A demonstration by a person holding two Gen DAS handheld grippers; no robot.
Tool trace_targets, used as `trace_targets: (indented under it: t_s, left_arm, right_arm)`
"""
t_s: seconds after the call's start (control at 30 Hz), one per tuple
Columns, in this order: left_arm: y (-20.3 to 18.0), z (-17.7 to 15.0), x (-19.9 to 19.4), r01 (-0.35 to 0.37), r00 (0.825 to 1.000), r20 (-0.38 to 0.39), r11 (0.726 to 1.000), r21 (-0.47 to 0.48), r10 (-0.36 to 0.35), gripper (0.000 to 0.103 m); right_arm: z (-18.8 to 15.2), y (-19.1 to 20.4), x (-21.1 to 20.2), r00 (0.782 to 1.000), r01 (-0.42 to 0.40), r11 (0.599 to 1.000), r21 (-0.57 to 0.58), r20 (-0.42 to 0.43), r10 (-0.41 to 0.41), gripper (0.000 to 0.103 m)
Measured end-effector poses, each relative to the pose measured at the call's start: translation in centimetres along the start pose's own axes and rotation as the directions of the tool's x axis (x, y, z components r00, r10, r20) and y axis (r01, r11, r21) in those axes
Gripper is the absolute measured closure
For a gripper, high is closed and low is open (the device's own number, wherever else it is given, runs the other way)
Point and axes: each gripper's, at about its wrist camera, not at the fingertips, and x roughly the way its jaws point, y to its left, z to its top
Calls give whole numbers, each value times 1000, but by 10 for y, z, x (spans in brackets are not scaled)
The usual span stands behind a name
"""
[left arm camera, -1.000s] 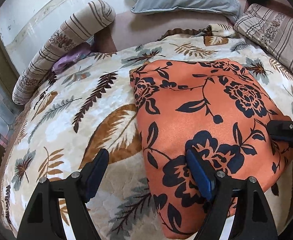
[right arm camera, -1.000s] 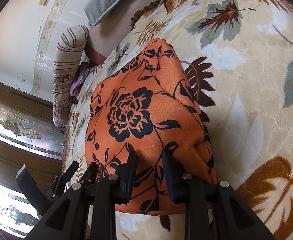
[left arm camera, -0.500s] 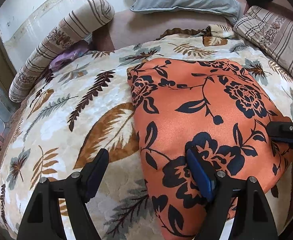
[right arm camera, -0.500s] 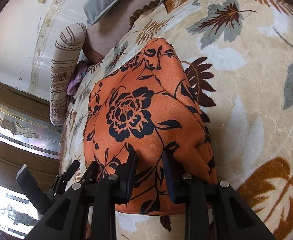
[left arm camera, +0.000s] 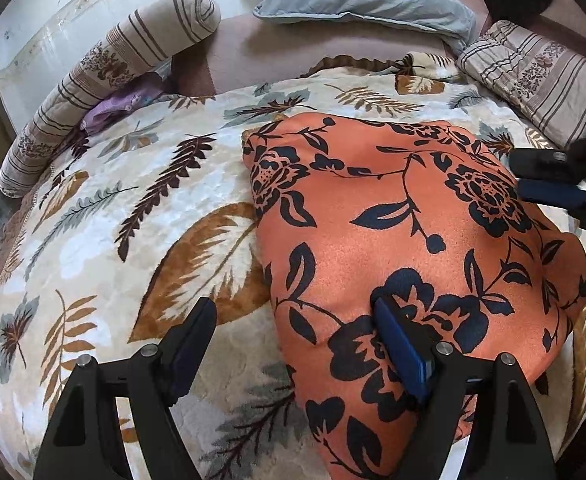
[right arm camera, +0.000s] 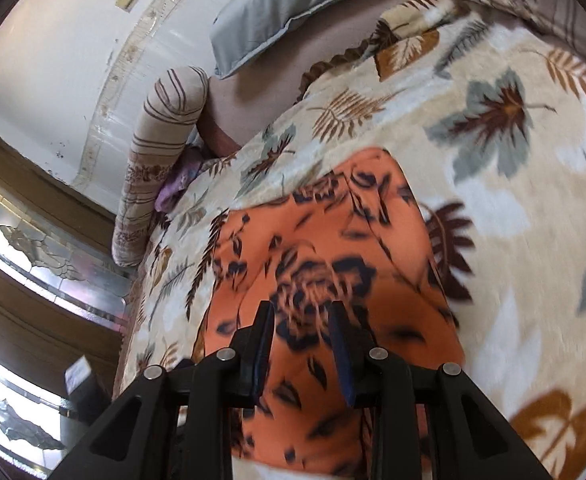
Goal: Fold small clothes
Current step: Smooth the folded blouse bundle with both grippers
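i'm holding my left claw (left arm camera: 293, 344) spread wide, gripping nothing, its right finger (left arm camera: 399, 350) resting on the near part of the orange flowered cloth (left arm camera: 393, 240). the cloth is lying folded on the leaf-print blanket (left arm camera: 105, 216). my right claw (right arm camera: 301, 344) is hovering above the cloth, part open and empty.

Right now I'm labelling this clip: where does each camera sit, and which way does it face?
Left wrist: on the left gripper, facing across the orange garment toward the grey pillow; own open fingers show, the right gripper intrudes.
Right wrist: on the right gripper, above the garment, blurred; own fingers show.
Shared: garment, leaf-print blanket, pillow.
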Motion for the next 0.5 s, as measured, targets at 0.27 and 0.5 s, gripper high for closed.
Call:
trace_targets:
  t_s: [0.27, 0.5]
  left_arm:
    - [1, 2, 3, 17, 1000, -9, 1000, -3, -17, 19]
    - [9, 16, -9, 51, 998, -35, 998, -41, -53, 20]
  right_arm:
    - [6, -17, 33, 992, 68, 996, 66, -107, -60, 73]
    - [6, -5, 20, 998, 51, 999, 8, -41, -50, 72]
